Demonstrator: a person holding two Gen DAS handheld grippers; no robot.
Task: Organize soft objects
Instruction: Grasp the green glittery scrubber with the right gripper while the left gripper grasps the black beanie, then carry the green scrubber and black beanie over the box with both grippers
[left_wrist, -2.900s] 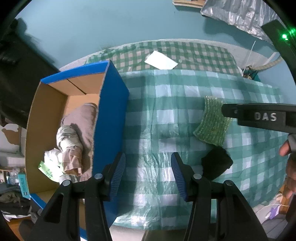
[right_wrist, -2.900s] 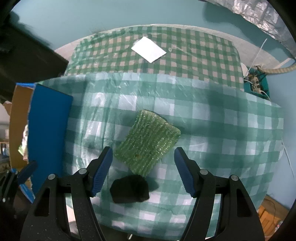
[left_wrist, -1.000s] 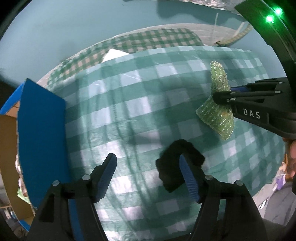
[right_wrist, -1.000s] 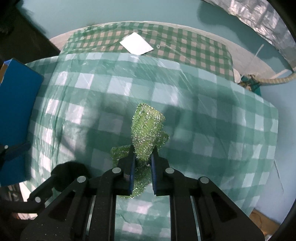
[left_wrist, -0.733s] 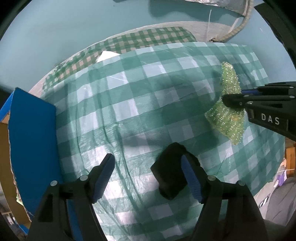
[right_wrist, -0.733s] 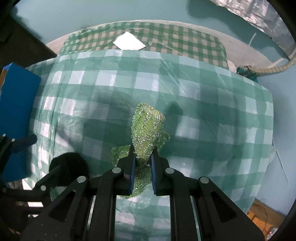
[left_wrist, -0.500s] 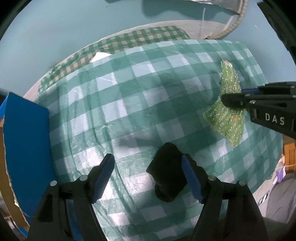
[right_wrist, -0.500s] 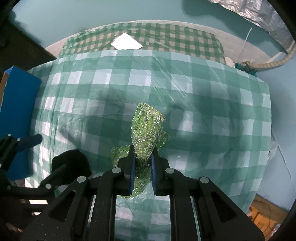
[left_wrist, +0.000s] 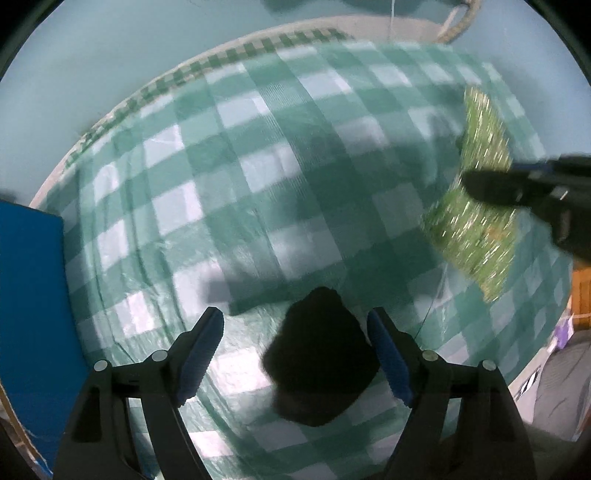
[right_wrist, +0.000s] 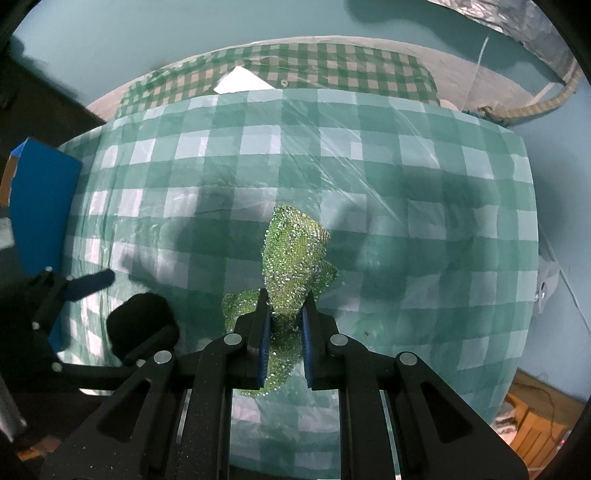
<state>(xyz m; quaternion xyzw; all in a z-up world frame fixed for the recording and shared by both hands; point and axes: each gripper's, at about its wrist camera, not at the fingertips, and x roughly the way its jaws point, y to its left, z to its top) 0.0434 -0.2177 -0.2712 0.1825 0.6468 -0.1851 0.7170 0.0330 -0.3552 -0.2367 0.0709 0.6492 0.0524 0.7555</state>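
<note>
Two soft objects are shown midway through being cleared from the bench (right_wrist: 424, 192), which is covered by a green-and-white checked plastic sheet.

The green sparkly scrubbing cloth (right_wrist: 291, 262) is already lifted clear of the sheet. It is pinched between the closed blue pads of the right gripper (right_wrist: 285, 325), bunched upward beyond the pads with a fold hanging below them. In the left wrist view the same cloth (left_wrist: 476, 229) is seen at the far right, held above the bench.

The black soft object (left_wrist: 321, 354) is not yet picked up. It lies on the sheet at the near edge of the bench, between the fingers of the left gripper (left_wrist: 295, 354), which points down over it. The jaws are opening wide and neither pad is seen to press on the object. In the right wrist view it (right_wrist: 138, 321) appears at the near left, bracketed by the left gripper's fingers.

The blue-sided cardboard box (left_wrist: 29, 295) is seen at the left edge of the bench, well apart from both objects; its interior is not visible. It is judged to be the likely destination.

Remaining, as judged: the black object is to be gripped, and both items are to be carried left and stowed. A white sheet of paper (right_wrist: 242, 83) lies at the far side.
</note>
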